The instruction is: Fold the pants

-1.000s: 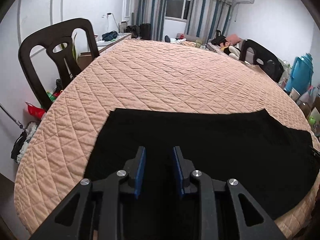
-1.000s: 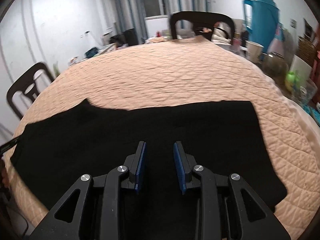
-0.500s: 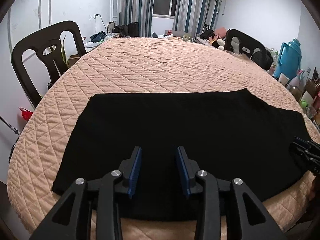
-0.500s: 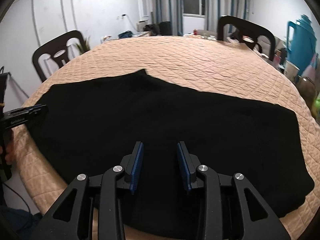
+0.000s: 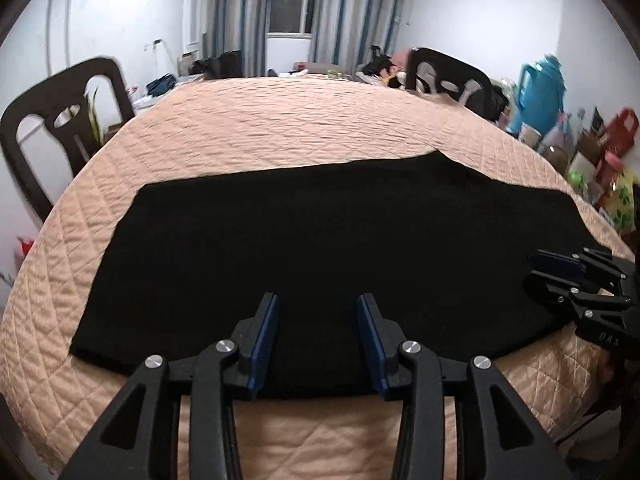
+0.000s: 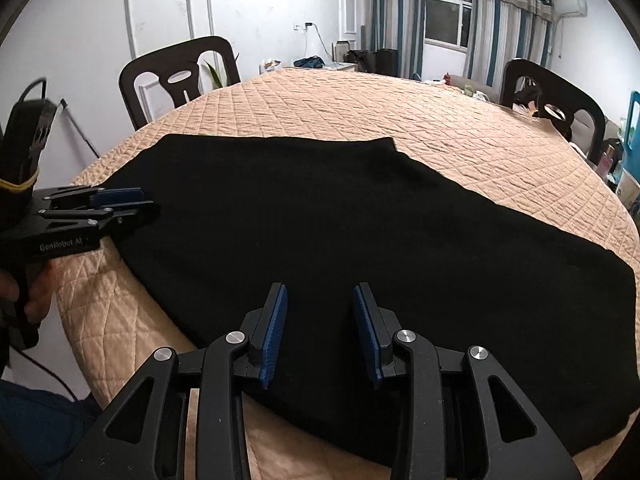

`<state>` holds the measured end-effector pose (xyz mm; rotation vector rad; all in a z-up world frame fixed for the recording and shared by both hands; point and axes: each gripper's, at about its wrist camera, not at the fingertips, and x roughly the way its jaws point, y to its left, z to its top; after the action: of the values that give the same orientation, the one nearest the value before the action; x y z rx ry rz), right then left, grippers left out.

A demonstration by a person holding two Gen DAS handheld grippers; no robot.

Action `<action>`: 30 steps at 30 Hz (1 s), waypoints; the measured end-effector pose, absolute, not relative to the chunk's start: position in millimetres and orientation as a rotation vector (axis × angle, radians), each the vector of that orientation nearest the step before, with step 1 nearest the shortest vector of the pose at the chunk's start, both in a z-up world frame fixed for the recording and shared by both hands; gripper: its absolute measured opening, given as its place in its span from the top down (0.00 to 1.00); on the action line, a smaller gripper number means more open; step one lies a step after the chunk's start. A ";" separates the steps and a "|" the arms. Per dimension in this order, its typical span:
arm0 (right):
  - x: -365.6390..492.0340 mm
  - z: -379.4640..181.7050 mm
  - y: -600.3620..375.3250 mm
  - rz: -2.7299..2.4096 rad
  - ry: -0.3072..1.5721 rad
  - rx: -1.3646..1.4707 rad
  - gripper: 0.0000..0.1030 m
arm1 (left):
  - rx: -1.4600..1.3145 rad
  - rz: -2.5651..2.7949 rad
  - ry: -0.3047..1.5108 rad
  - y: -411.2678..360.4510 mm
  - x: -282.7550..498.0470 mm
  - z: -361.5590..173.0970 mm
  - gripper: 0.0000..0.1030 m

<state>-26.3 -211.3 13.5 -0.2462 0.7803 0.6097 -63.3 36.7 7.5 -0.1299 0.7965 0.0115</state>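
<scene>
Black pants [image 5: 328, 240] lie flat, folded lengthwise, on the near part of a round table covered in peach quilted cloth [image 5: 304, 128]; they also show in the right wrist view [image 6: 360, 224]. My left gripper [image 5: 317, 330] is open and empty, just above the pants' near edge. My right gripper [image 6: 320, 320] is open and empty over the near edge towards the other end. The right gripper shows at the right of the left wrist view [image 5: 560, 276], the left gripper at the left of the right wrist view [image 6: 120, 204].
Dark chairs stand around the table [image 5: 60, 120] [image 5: 448, 76] [image 6: 180, 76] [image 6: 548, 100]. A blue thermos [image 5: 540, 92], jars and bags crowd a surface at the right. The far half of the quilted tabletop [image 6: 400, 108] is bare.
Both grippers have drawn back towards the near table edge and turned inwards, so each now sees the other. The pants lie unmoved. Both stay open.
</scene>
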 end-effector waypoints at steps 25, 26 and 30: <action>-9.8 24.2 -277.2 0.395 0.776 -0.119 0.65 | -0.229 0.266 0.798 99.0 -87.0 8.0 0.58; -9.6 25.1 -274.8 0.401 0.773 -0.124 0.65 | -0.241 0.267 0.794 101.2 -90.8 8.6 0.58; -11.6 27.6 -269.3 0.424 0.760 -0.135 0.65 | -0.353 0.267 0.782 115.4 -110.1 7.0 0.53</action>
<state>-11.6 -269.3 27.6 -0.1353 0.7595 0.4237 -110.1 115.4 7.0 -0.3530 0.7822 0.2671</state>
